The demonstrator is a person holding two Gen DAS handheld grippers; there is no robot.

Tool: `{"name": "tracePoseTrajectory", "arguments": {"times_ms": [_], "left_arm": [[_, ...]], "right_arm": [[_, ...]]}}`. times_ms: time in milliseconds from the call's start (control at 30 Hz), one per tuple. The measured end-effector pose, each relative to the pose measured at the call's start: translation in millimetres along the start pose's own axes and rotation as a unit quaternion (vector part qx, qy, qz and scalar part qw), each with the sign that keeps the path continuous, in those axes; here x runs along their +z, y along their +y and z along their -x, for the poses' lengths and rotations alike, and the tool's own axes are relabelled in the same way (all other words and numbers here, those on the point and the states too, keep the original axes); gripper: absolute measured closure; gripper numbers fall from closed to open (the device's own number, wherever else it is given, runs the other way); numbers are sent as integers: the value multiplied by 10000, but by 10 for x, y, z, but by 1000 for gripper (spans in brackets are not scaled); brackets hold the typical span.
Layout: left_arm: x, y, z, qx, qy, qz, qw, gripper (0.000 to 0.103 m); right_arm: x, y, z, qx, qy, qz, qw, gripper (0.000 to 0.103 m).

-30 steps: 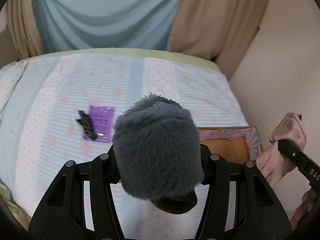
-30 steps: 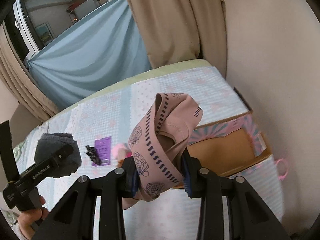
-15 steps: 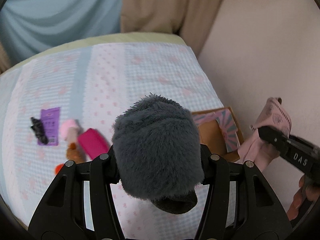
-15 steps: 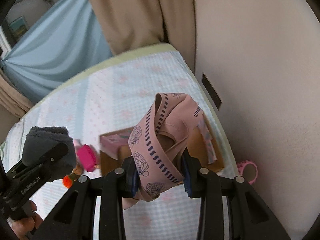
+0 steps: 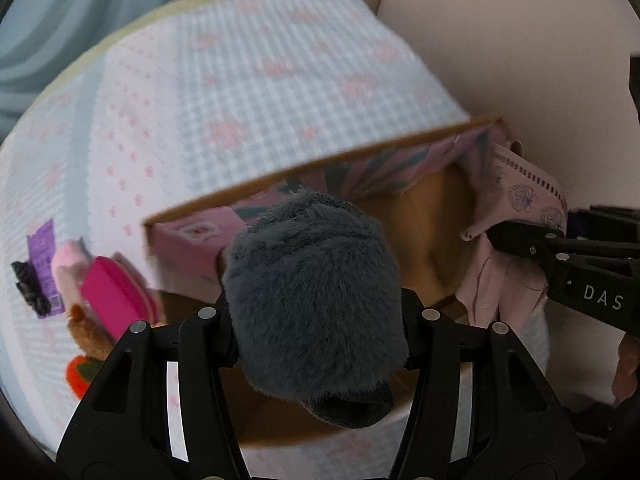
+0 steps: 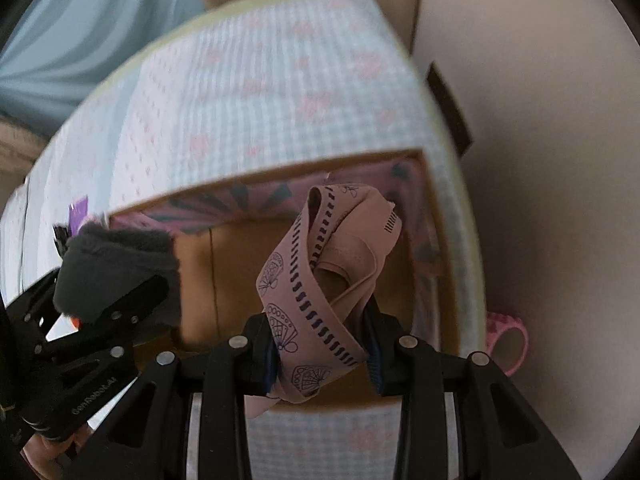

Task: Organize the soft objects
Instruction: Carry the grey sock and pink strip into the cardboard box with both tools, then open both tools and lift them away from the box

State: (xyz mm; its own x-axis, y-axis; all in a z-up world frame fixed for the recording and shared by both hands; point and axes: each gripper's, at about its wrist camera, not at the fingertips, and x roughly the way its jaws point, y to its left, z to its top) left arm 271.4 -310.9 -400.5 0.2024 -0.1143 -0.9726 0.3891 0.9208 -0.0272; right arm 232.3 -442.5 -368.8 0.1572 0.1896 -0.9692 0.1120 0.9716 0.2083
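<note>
In the left wrist view, my left gripper (image 5: 316, 320) sat low in the centre of the frame, clenched on a grey fuzzy sock (image 5: 316, 296) that bulged up between the fingers and hid most of what lay behind it. Just past the sock stood the open cardboard box (image 5: 304, 168), its inner flaps printed pink and teal, its brown floor showing to the right of the sock. At the right edge my right gripper (image 5: 516, 236) reached in, gripping a pink patterned garment (image 5: 524, 196) over the box's right end. At the left edge, on the checked bedsheet (image 5: 248, 80), a small heap lay just beside the box: a magenta pouch (image 5: 112, 300), a pale pink plush (image 5: 68, 264), a brown plush (image 5: 88, 332), an orange item (image 5: 78, 372), and further left a purple packet (image 5: 42, 248) with something black (image 5: 28, 288) on it.

In the right wrist view, my right gripper (image 6: 324, 340) was low centre, clamped on the pink patterned garment (image 6: 320, 276), whose printed band looped upward over the box's (image 6: 280, 176) brown floor. My left gripper (image 6: 116, 300) came in from the lower left, holding the grey fuzzy sock (image 6: 120, 256) over the box's left wall. A pink ring-shaped item (image 6: 508, 340) lay at the right, just outside the box, by the wall (image 6: 540, 160).
</note>
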Motion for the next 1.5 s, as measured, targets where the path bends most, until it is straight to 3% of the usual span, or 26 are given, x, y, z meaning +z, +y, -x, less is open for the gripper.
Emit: {"name": "tracePoseTrajectory", "arguments": {"times_ms": [200, 267, 300, 333, 367, 400, 433, 533, 733, 1100, 1300, 1500], "left_arm": [[-57, -79, -254, 114, 253, -314, 9991, 49], [-57, -120, -261, 241, 227, -471, 9983, 12], [-63, -136, -264, 365, 219, -548, 9976, 2], [-78, -151, -264, 478, 203, -632, 9966, 0], [-99, -157, -266, 524, 209, -718, 9958, 0], [-122, -155, -277, 572, 258, -778, 9950, 0], [-146, -137, -286, 624, 319, -815, 9942, 0], [-213, -69, -230, 535, 360, -681, 9956, 0], [-227, 18, -27, 407, 232, -369, 9982, 0], [-279, 57, 534, 328, -184, -214, 9991, 0], [-320, 64, 1067, 228, -539, -57, 9983, 0], [-448, 226, 1782, 24, -985, 124, 9951, 0]], "right_arm": [[76, 11, -353, 278, 267, 183, 9991, 71], [119, 22, -435, 372, 379, 206, 9984, 69], [134, 37, -473, 380, 412, 244, 9981, 58], [153, 52, -524, 355, 427, 272, 9981, 54], [174, 50, -573, 352, 426, 265, 9981, 37], [186, 39, -613, 399, 448, 227, 9979, 10], [198, 23, -648, 456, 490, 189, 9976, 0], [169, -51, -703, 632, 606, 62, 9961, 0], [44, -137, -571, 695, 356, -203, 9967, 0], [-75, -106, -57, 491, 4, -357, 9982, 0], [-135, 24, 412, 400, -218, -567, 9974, 0], [-207, 291, 1060, 37, -625, -519, 9967, 0]]}}
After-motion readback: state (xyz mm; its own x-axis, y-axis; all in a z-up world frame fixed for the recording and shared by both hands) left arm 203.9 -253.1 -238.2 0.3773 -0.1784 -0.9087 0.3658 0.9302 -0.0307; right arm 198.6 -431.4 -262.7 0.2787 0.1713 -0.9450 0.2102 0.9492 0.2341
